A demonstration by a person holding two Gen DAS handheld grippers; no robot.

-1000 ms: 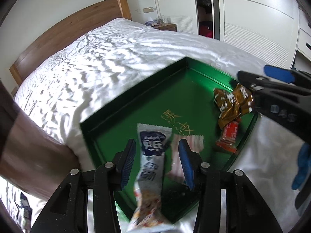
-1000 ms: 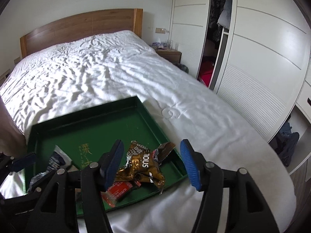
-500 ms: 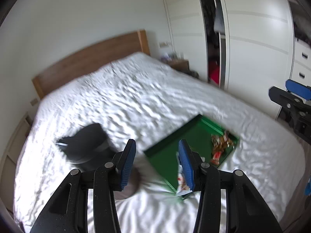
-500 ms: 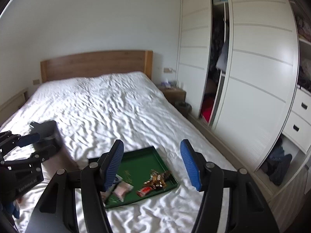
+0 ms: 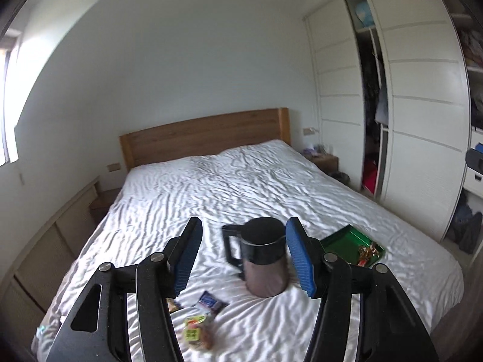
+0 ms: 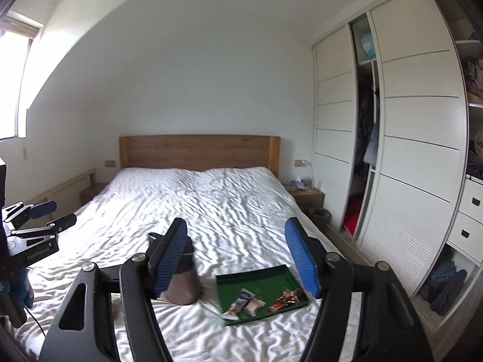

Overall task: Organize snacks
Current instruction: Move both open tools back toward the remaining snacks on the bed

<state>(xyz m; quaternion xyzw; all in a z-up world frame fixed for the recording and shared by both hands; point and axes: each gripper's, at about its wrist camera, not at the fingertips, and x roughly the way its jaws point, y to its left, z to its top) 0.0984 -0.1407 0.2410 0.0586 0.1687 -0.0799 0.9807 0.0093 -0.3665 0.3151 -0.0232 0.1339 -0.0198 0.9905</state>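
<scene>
A green tray (image 6: 265, 274) lies on the white bed near its foot, holding a blue-and-white packet (image 6: 238, 301), a pink packet (image 6: 254, 306) and brown and red wrappers (image 6: 286, 298). The tray also shows at the right of the left wrist view (image 5: 344, 238). Loose snacks lie on the sheet in the left wrist view: a dark blue packet (image 5: 211, 301) and a yellow-green packet (image 5: 197, 330). My left gripper (image 5: 244, 259) is open and empty, high above the bed. My right gripper (image 6: 237, 259) is open and empty, also raised.
A dark kettle (image 5: 262, 259) stands on the bed left of the tray; it also shows in the right wrist view (image 6: 184, 283). The wooden headboard (image 6: 199, 150) is at the far end. White wardrobes (image 6: 416, 150) line the right side. A bedside table (image 6: 305, 196) stands beside them.
Both grippers have pulled up and back from the tray, leaving their packets in it. The left view has swung left, bringing the kettle and loose snacks into sight.
</scene>
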